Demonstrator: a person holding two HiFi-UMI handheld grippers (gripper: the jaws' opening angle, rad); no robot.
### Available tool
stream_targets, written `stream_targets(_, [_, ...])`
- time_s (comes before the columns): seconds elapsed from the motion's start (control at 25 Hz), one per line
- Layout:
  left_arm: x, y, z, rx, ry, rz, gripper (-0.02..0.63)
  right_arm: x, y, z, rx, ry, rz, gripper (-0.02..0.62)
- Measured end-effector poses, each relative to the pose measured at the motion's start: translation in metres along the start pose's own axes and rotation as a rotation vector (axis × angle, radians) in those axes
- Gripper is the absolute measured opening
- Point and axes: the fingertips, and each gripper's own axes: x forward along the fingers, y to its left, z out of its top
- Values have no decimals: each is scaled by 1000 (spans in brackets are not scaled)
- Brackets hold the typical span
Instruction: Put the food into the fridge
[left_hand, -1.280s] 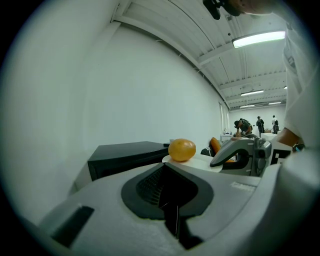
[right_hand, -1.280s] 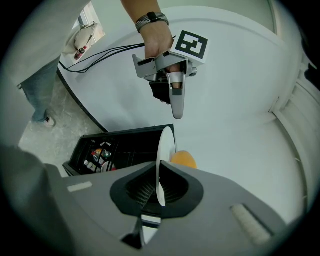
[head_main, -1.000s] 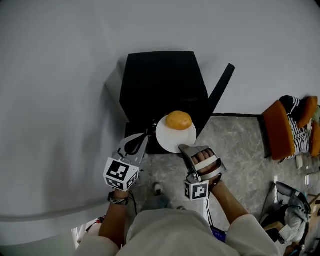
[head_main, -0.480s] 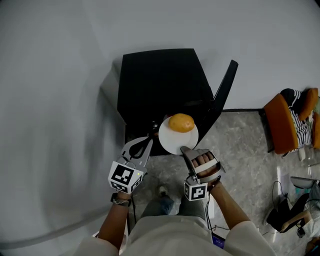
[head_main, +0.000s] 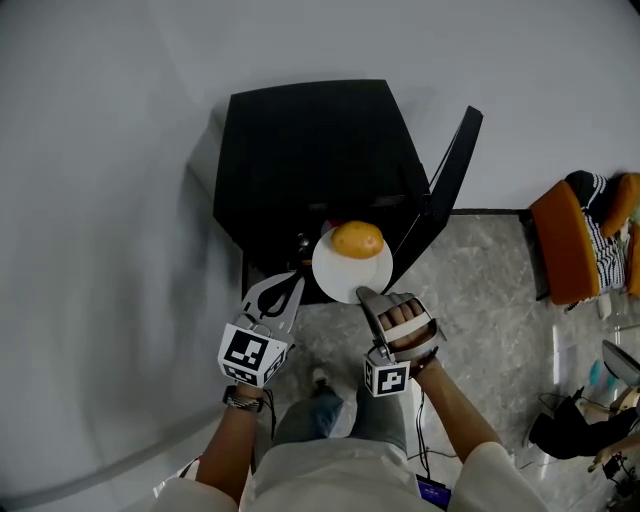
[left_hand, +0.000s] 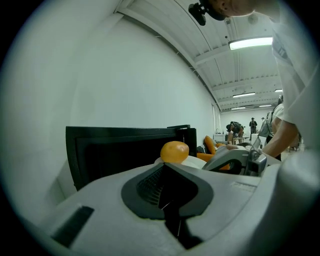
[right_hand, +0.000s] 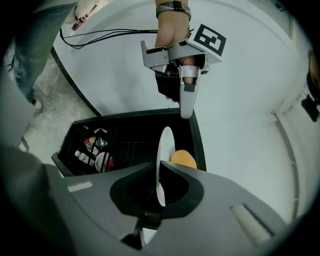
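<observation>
The right gripper (head_main: 367, 294) is pinching the near rim of a white plate (head_main: 343, 277), its jaws nearly closed on that thin edge, and it is carrying the plate out over the front of the black fridge (head_main: 300, 150) in the middle of the head view. The orange (head_main: 357, 239) is sitting loose on the far half of the plate, away from the grip, just in front of the open fridge. That is what worries me: all the weight is hanging beyond the pinch, so the plate may be ready to droop or swivel in the jaws. Any tilt or jolt while it is going in could send the round fruit rolling off onto the floor. The open door (head_main: 450, 170) is standing just to the right of the plate and the fridge's frame just behind it, so a slightly wide approach could be knocking the rim against either one. The left gripper (head_main: 287, 287), closed on nothing, is hovering just left of the plate and could nudge it. The rack of bottles (right_hand: 92, 149) at the lower left of the right gripper view looks crowded, leaving little room.
</observation>
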Motion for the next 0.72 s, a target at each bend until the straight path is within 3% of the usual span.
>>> stream_targets(0.4, [-2,2,-35,-43,16,12,0,15,41,-5,45,52,10,20])
stream_targets(0.72, [4,12,-50,-51,23,28,0,29,63,-8,10,59,6,20])
